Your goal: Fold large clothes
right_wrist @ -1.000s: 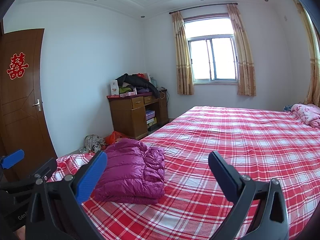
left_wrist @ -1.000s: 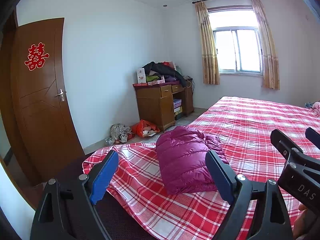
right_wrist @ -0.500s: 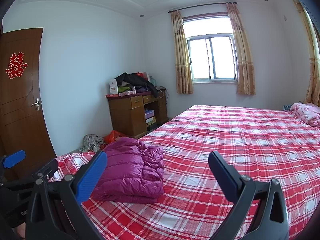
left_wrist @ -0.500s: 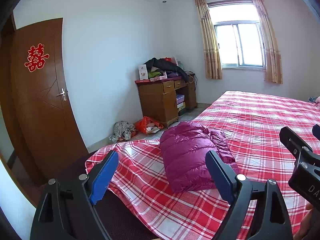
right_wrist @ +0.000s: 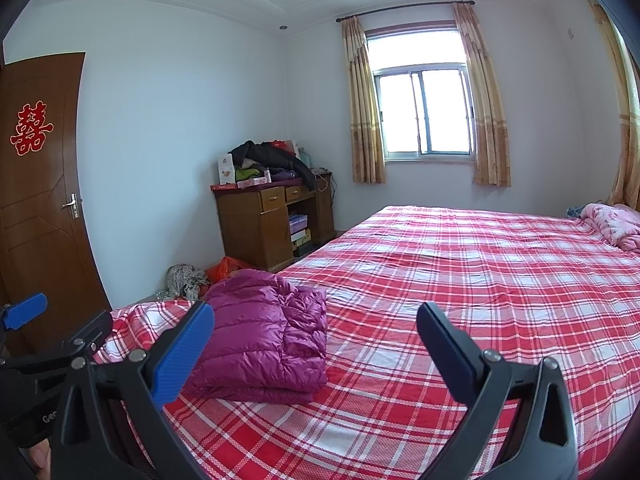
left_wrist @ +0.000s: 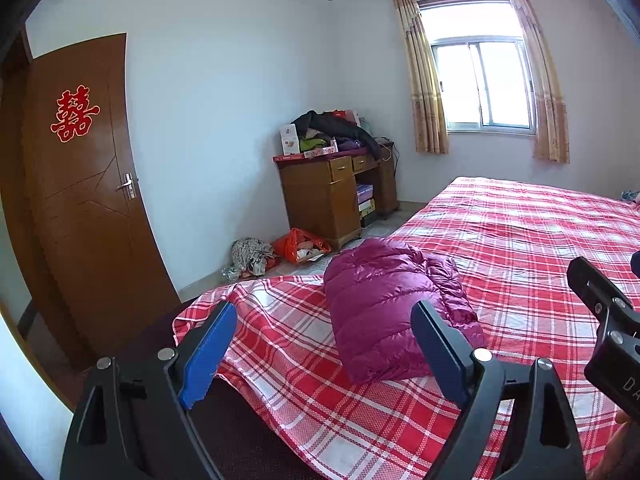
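Observation:
A folded magenta puffer jacket (left_wrist: 384,312) lies near the corner of the bed (left_wrist: 520,240), on a red and white plaid sheet. My left gripper (left_wrist: 324,348) stands open in front of it, a little short of the jacket, with nothing between its fingers. In the right wrist view the same jacket (right_wrist: 264,340) sits left of centre, and my right gripper (right_wrist: 316,354) is open and empty above the sheet (right_wrist: 460,280) to the jacket's right. Part of the left gripper shows at that view's left edge.
A wooden desk (left_wrist: 332,192) piled with clothes and boxes stands by the far wall under a curtained window (left_wrist: 480,84). A brown door (left_wrist: 80,200) is at left. A red bag (left_wrist: 300,244) and rags lie on the floor. A pink blanket (right_wrist: 608,224) rests at the bed's far right.
The left wrist view has shifted slightly, so the jacket and bed sit a bit further right and lower in frame. Both grippers stay open. The right view is nearly unchanged.

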The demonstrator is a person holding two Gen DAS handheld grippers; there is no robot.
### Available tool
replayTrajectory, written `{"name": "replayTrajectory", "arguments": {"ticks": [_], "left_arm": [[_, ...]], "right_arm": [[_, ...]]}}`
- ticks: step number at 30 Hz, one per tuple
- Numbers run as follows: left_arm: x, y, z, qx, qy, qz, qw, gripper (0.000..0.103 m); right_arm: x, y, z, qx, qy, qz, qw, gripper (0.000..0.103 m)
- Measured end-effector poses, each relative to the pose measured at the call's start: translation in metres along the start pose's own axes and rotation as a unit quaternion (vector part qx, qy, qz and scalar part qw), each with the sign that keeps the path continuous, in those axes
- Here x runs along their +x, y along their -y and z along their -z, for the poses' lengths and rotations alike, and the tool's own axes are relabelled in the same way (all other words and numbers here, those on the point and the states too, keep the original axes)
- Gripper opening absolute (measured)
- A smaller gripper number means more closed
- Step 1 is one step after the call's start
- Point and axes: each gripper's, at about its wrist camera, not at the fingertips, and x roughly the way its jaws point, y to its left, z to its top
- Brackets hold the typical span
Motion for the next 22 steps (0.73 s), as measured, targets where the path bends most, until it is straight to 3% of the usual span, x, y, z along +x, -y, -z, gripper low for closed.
{"name": "replayTrajectory", "arguments": {"ticks": [11,16,22], "left_arm": [[0.012,-0.007,0.002,-0.015,-0.028,0.013,0.9994,0.089],[0.015,-0.008,0.005,-0.017,-0.019,0.029,0.9993,0.089],[0.014,-0.006,0.005,-0.012,-0.008,0.017,0.9998,0.089]], "right_arm": [[0.002,0.000,0.002,0.001,-0.004,-0.001,1.000,0.103],[0.004,0.000,0.005,-0.002,-0.010,-0.003,1.000,0.103],[0.005,-0.001,0.006,-0.004,-0.013,-0.003,1.000,0.103]]}}
